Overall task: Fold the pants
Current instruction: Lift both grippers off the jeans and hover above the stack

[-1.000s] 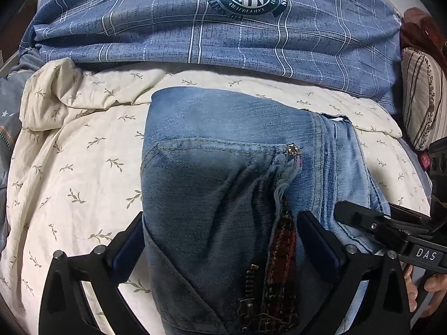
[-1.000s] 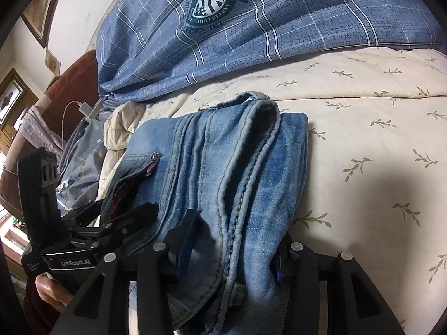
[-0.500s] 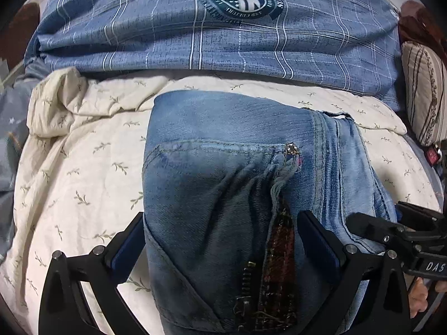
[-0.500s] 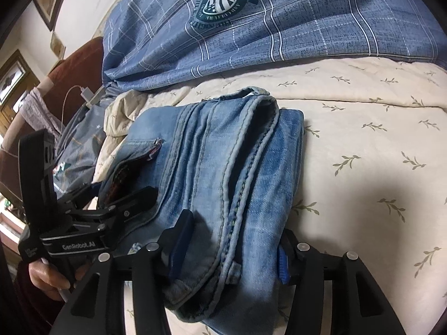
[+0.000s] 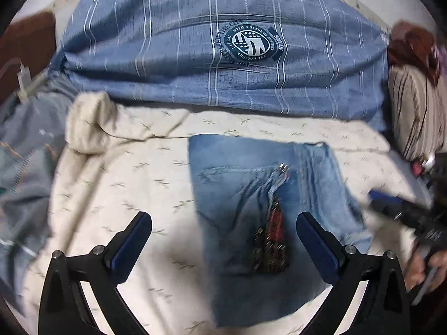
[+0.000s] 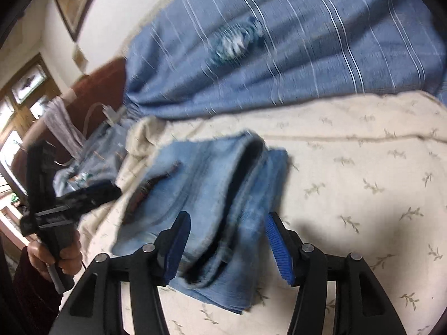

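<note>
A: Where do the pants (image 5: 259, 209) lie?

B: Folded into a thick rectangular bundle, flat on the cream leaf-print bedspread (image 5: 117, 195). In the left wrist view they sit at centre, reaching from about 12 o'clock down to 6 o'clock between the fingers, with the open fly and its dark red lining facing up.

A: And the left claw (image 5: 223, 237)?

B: Spread wide, holding nothing. Its blue-padded fingers stand at 8 and 4 o'clock; the bundle shows in the gap, but neither pad touches the denim as far as I can tell.

A: The right claw (image 6: 229, 245)?

B: Also spread apart and gripping nothing. Its pads flank the near end of the bundle, where the stacked layers show their edges. The frame is blurred, so contact cannot be judged.

A: What lies around them?

B: A blue plaid duvet (image 5: 223, 55) with a round crest at 12 o'clock, and a striped pillow (image 5: 416, 114) at 3 o'clock. In the right wrist view the left hand (image 6: 53, 256) grips its handle at 9 o'clock.
</note>
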`<action>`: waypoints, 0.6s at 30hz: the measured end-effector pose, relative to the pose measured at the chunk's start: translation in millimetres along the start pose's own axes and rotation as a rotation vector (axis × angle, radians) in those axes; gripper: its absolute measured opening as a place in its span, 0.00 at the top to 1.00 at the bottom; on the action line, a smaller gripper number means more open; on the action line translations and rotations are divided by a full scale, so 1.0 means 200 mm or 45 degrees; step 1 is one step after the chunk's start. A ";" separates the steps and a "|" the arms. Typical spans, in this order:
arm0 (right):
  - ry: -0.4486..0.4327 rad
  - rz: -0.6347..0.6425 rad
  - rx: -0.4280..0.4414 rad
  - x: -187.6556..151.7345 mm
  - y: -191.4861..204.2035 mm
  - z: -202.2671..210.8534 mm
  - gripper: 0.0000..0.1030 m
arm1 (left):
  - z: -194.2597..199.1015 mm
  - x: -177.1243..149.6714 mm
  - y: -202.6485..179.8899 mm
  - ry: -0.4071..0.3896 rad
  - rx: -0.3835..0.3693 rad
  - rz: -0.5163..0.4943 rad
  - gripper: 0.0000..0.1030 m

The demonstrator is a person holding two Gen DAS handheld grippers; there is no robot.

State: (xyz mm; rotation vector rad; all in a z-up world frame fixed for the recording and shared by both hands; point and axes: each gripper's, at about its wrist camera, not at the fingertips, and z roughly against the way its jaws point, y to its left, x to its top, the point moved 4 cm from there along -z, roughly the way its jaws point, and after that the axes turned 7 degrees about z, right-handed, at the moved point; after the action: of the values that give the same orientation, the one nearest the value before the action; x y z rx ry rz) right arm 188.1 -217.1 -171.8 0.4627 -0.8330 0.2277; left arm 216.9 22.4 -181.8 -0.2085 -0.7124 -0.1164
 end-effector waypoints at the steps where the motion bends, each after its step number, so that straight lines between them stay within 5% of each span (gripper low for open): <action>1: -0.027 0.032 0.016 0.01 0.03 0.01 0.43 | 0.01 -0.02 0.00 0.000 0.031 -0.031 0.00; 4: -0.029 0.127 0.049 0.00 0.15 -0.01 0.49 | 0.01 -0.08 -0.02 0.021 0.144 -0.135 0.00; 8: 0.059 0.294 0.006 -0.06 0.28 -0.09 0.62 | 0.00 -0.13 -0.01 0.056 0.180 -0.151 0.00; 18: 0.185 0.435 -0.091 -0.18 0.30 -0.20 0.62 | -0.06 -0.17 -0.05 0.107 0.211 -0.158 0.00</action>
State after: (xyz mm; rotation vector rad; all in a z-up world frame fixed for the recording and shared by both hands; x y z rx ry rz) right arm 169.1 -145.3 -204.5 0.2307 -0.7712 0.5389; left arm 197.7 11.5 -211.6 -0.0008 -0.6472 -0.1824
